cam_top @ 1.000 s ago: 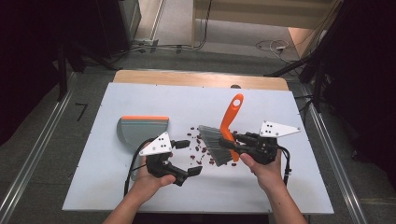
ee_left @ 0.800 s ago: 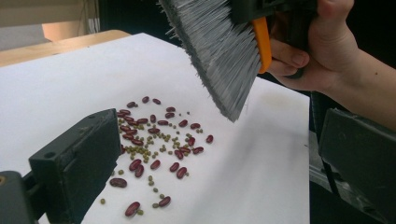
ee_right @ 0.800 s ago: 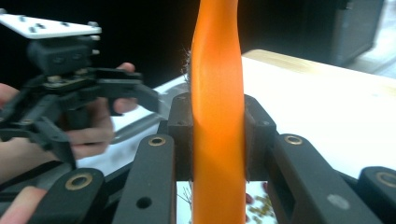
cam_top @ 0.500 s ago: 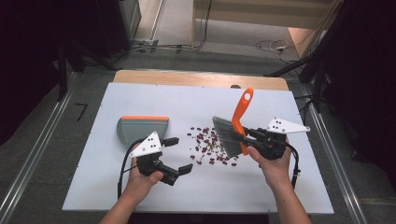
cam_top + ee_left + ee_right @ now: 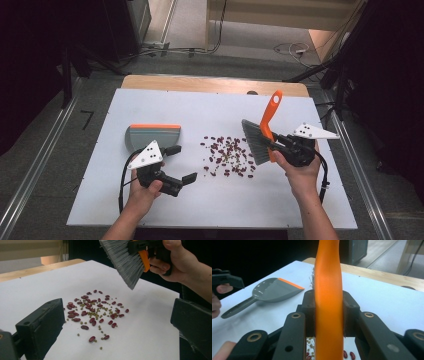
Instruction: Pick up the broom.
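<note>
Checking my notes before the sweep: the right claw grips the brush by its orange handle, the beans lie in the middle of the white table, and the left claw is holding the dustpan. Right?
Not quite. The left claw is open and empty; the high view shows the dustpan lying on the table beside it. The right claw does grip the brush, and the beans lie mid-table.

A white table top (image 5: 300,200) sits over a wooden board (image 5: 210,84) whose far edge shows beyond it. Metal rails (image 5: 30,175) run along the grey floor on both sides. Cables (image 5: 180,50) lie on the floor beyond the table (near a dark cabinet (image 5: 135,20)).
</note>
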The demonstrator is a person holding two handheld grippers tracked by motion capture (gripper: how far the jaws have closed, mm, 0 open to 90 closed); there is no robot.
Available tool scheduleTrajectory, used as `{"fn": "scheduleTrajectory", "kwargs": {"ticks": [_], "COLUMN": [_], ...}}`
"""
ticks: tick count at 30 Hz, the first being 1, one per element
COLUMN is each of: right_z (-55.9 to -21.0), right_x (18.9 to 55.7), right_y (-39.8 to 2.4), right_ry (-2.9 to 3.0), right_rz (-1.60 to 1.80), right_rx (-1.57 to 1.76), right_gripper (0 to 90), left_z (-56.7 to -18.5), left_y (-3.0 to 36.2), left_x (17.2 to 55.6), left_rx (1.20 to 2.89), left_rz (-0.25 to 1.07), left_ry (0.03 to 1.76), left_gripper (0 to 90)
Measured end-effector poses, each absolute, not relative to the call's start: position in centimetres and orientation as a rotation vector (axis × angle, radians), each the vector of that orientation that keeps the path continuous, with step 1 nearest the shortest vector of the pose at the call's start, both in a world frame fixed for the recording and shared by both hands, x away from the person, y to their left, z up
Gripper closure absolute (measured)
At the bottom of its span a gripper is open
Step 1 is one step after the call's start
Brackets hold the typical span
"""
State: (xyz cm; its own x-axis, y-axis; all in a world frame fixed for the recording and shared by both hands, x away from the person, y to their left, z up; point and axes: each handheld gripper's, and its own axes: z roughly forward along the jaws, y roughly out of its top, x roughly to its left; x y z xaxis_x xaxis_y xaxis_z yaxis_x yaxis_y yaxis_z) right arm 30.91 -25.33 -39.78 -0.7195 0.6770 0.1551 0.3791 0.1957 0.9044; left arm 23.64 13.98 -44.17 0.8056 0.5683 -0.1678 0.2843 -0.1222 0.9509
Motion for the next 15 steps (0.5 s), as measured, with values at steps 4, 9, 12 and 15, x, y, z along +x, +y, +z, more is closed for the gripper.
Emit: {"fn": "scheduleTrajectory", "kwargs": {"ticks": [4,9,12,15], "right_z": [-39.8,-40.0,-40.1,-40.3], "right_x": [31.1,31.4,31.6,31.9], "right_y": [-25.8,-26.6,-26.9,-27.3], "right_ry": [2.183,2.168,2.160,2.151], "right_rz": [1.514,1.479,1.461,1.439], "right_rx": [1.026,1.058,1.074,1.102], "right_gripper": [68.9,68.8,68.9,68.8], "left_z": [-44.1,-44.2,-44.3,-44.3], "left_y": [14.4,15.1,15.3,15.5], "left_x": [23.6,23.5,23.5,23.5], "left_rx": [1.711,1.707,1.701,1.700], "left_rz": [0.283,0.292,0.301,0.305], "left_ry": [0.670,0.685,0.691,0.698], "left_gripper": [0.0,0.0,0.0,0.0]}}
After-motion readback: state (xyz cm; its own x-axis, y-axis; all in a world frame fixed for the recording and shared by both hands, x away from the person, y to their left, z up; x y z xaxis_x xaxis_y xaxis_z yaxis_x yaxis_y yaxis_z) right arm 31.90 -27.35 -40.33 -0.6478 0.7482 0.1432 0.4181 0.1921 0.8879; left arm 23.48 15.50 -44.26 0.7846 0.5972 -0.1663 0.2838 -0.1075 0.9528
